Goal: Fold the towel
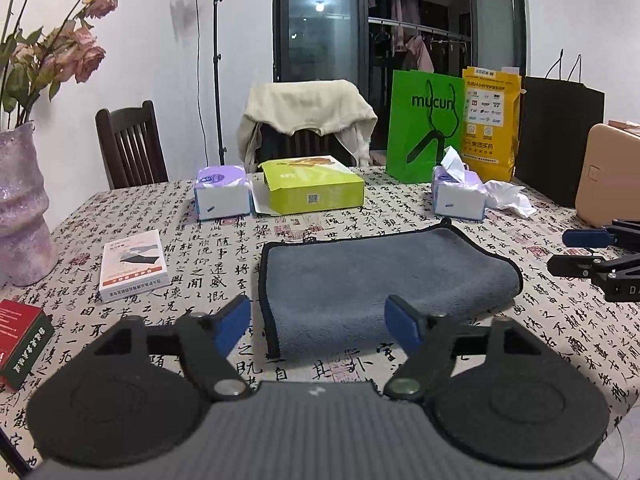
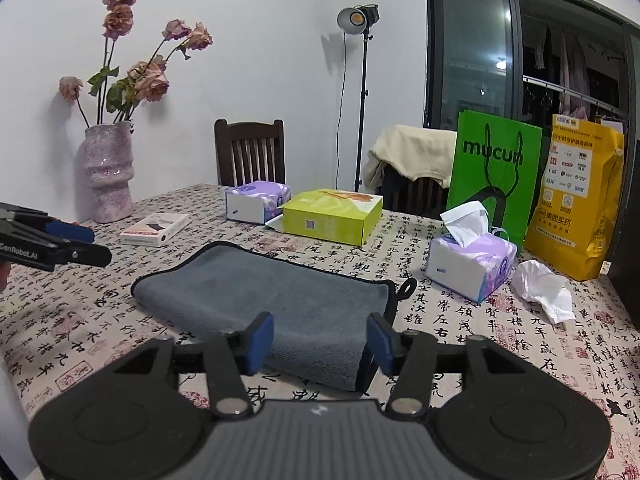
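A: Though both tools sit low in their frames, neither touches cloth. Left gripper [image 1: 318,322]: fingers apart, nothing between them, the towel's near edge showing through the gap. Right gripper [image 2: 320,338]: the same, fingers spread, holding nothing.

B: Towel position?

A: Grey towel [image 1: 384,280], centre of the left view, flat on the calligraphy-print tablecloth [image 1: 440,208]. Already doubled, I judge: rounded fold along the right side in the left view, black-piped edges stacked at the left. In the right view the fold sits centre-left and a small hanging loop [image 2: 407,288] pokes out at the right corner.

B: Why the open stance?

A: Probably a pause between folds, jaws ready to pinch corners. Each faces a different edge, which suits lifting two corners at once. A guess only.

B: Does either show in the other's camera?

A: Yes. Right gripper at the right edge of the left view, fingers parted. Left gripper at the left edge of the right view; its gap is hard to read there.

B: Clutter?

A: Green box [image 1: 314,192] and purple tissue pack [image 1: 220,192] behind the towel, upper centre. Open tissue pack [image 2: 470,266] with a crumpled tissue [image 2: 544,286] right of centre. White booklet [image 1: 132,266] at left. All clear of the towel, leaving room for another fold.
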Motion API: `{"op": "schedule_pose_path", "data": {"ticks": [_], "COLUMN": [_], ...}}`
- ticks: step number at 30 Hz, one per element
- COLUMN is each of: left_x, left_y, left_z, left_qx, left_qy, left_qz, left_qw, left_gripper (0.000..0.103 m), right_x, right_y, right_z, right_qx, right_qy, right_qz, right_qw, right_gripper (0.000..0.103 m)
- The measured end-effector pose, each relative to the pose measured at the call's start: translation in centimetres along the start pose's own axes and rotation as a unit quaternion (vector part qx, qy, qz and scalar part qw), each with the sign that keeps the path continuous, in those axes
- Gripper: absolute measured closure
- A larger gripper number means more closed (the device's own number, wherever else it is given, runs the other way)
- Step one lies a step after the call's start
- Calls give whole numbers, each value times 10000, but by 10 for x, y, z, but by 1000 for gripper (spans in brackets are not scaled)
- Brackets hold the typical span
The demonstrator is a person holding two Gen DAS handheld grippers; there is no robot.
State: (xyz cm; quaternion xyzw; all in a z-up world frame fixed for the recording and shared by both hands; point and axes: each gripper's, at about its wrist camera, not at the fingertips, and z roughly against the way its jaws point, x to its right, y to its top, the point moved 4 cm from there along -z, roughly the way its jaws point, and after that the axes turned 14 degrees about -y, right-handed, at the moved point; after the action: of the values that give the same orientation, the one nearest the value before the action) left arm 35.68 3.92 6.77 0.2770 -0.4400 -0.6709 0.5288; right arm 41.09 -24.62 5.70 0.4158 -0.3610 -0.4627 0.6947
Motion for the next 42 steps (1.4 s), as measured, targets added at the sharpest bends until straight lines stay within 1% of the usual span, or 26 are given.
{"op": "schedule_pose_path", "data": {"ticks": [1, 2, 4, 6, 7, 10, 24, 28, 35, 42], "left_x": [1, 3, 5, 5, 6, 6, 9, 11, 19, 20], "left_y": [-1, -1, -2, -2, -2, -3, -9, -14, -21, -30], "left_z": [2, 3, 6, 9, 11, 15, 37, 43, 55, 66], "left_qx": [8, 1, 24, 54, 81, 119, 254, 256, 364, 409], "left_qy": [-6, -15, 26, 49, 41, 47, 198, 220, 241, 302], "left_qz": [-7, -22, -48, -57, -48, -58, -120, -157, -228, -188], "left_qw": [10000, 10000, 10000, 10000, 9999, 9999, 9994, 9993, 9988, 9985], "left_gripper": [16, 10, 4, 1, 0, 0, 0, 0, 0, 0], "right_x": [0, 0, 0, 0, 0, 2, 5, 4, 3, -4], "right_y": [0, -1, -1, -2, -2, -4, -7, -9, -18, -26], "right_z": [3, 5, 10, 13, 14, 17, 36, 46, 57, 69], "right_qx": [31, 63, 122, 185, 195, 231, 296, 405, 378, 413], "right_qy": [-13, -43, -105, -152, -170, -215, -138, -301, -262, -269], "right_qz": [-12, -24, -38, -34, -28, -70, -287, -262, -387, -287], "right_qw": [10000, 10000, 9999, 9997, 9997, 9995, 9991, 9984, 9982, 9984], "right_gripper": [36, 32, 15, 11, 7, 2, 0, 0, 0, 0]}}
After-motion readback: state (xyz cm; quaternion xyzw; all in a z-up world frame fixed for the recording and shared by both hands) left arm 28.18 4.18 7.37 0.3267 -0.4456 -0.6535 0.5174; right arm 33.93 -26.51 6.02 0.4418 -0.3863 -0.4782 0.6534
